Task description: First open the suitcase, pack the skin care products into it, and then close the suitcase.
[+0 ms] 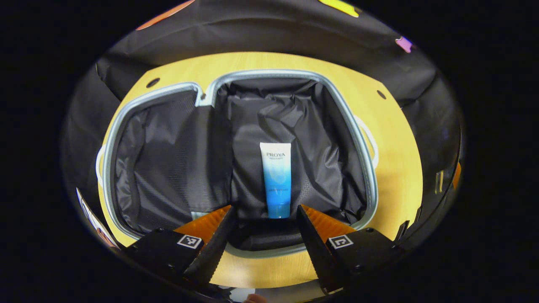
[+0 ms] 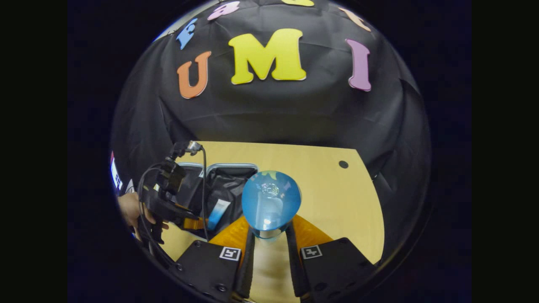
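Blue and white, a tube [image 1: 276, 179] of skin cream lies flat in the right half of the open suitcase [image 1: 372, 181], on the dark lining. The suitcase sits on a yellow wood table [image 1: 396, 139], both halves spread wide.

I think the packing step is under way. One thing is in and one more is on its way.

What could go wrong? The right gripper [image 2: 269, 235] holds a bottle [image 2: 270, 204] with a round blue top, and it only pinches the thin neck just under that top. The big top could make the bottle tip or slip out if the hand swings fast. The bottle hangs over bare table, not over the suitcase, so a drop now would land it on the wood, and it might roll away. The left gripper [image 1: 263, 219] waits close to the near edge of the suitcase. If both hands go to the same spot, they could bump. The tube could also get knocked if the bottle comes down on it.

The left gripper's fingers are spread wide and hold nothing. The tube's cap sits between the tips but does not touch them. The right gripper's fingers are pressed in close on the bottle's neck, one on each side.
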Action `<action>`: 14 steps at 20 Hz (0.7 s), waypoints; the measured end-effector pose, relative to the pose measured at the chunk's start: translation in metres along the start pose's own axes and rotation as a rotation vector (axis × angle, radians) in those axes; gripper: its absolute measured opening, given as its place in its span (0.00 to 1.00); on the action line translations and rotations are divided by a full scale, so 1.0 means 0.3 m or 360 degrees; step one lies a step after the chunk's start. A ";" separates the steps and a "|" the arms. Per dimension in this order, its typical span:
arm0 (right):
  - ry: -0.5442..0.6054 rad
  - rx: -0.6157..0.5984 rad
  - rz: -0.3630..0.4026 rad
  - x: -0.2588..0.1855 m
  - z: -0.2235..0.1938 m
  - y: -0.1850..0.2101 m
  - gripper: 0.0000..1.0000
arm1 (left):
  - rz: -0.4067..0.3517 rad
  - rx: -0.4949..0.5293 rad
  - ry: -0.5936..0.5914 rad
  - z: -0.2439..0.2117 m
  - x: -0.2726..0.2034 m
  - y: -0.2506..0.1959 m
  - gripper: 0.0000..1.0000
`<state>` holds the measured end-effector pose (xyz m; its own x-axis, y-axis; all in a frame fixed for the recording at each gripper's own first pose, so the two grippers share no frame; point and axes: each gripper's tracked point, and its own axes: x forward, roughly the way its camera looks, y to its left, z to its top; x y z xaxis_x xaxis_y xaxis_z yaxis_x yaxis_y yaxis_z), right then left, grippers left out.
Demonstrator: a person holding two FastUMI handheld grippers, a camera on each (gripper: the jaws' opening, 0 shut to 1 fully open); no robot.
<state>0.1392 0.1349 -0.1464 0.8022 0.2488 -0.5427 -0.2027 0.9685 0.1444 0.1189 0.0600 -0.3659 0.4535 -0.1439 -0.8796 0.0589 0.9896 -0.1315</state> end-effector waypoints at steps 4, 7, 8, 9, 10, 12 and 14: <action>0.0087 -0.0055 0.0081 0.085 0.004 0.137 0.35 | -0.0046 0.0013 -0.0272 0.007 -0.146 0.054 0.94; 0.0202 -0.0096 0.0121 0.160 -0.026 0.225 0.35 | -0.0008 -0.0008 -0.0481 -0.001 -0.241 0.144 0.93; 0.0245 -0.0099 0.0137 0.190 -0.041 0.255 0.35 | -0.0005 -0.0024 -0.0548 -0.011 -0.260 0.168 0.93; 0.0292 -0.0099 0.0154 0.217 -0.057 0.286 0.35 | -0.0003 -0.0047 -0.0606 -0.024 -0.287 0.185 0.94; 0.0342 -0.0101 0.0163 0.239 -0.083 0.312 0.35 | 0.0002 -0.0074 -0.0655 -0.042 -0.324 0.203 0.94; 0.0438 -0.0122 0.0170 0.296 -0.127 0.353 0.35 | 0.0020 -0.0141 -0.0709 -0.100 -0.376 0.241 0.94; 0.0532 -0.0142 0.0149 0.345 -0.172 0.366 0.35 | 0.0014 -0.0230 -0.0705 -0.165 -0.369 0.288 0.94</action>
<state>0.1709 0.2673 -0.2293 0.5528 0.3101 -0.7734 -0.3266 0.9345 0.1413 0.0300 0.1611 -0.3025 0.7914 -0.0871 -0.6050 -0.0571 0.9749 -0.2151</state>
